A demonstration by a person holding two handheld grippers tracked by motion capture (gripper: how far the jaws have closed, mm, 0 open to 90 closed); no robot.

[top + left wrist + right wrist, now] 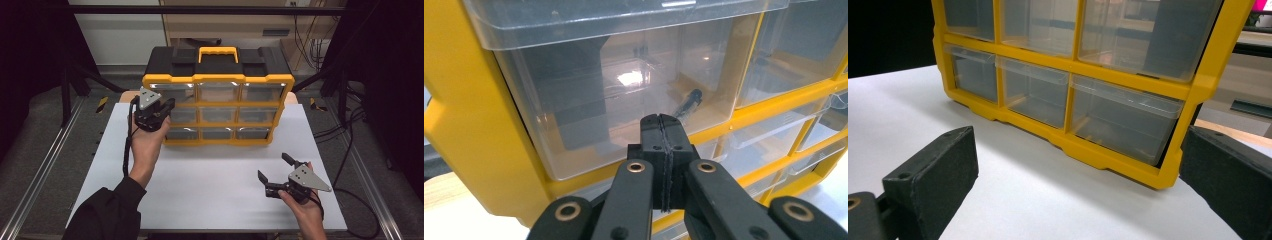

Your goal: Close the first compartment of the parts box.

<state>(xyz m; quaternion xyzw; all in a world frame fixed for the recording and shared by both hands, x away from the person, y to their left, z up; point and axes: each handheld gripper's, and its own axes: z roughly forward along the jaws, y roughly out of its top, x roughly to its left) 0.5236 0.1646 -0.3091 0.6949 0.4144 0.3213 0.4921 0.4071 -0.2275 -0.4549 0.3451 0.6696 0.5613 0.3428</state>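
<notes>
A white table point(210, 200) stands on grey floor between metal rails, with dark curtains at both sides, cables at the right and a pale wall behind. On its far half sits a yellow organizer point(218, 109) with a black top, a yellow handle and three rows of clear drawers. The left gripper point(159, 111) is at the organizer's left edge, level with the middle row; its jaws are pressed together with nothing between them, and in the left gripper view the tips point(663, 125) sit just in front of the left middle drawer point(619, 95), though I cannot tell whether they touch it. Inside that drawer lies a small dark item point(686, 102) (a pen or a bit, too blurred by the plastic to name). The right gripper point(274, 175) rests low near the table's front right, well apart from the organizer, jaws spread wide and empty. In the right gripper view the organizer's top is cut off, and the lower drawers point(1040, 92) are cloudy, their contents unclear.
</notes>
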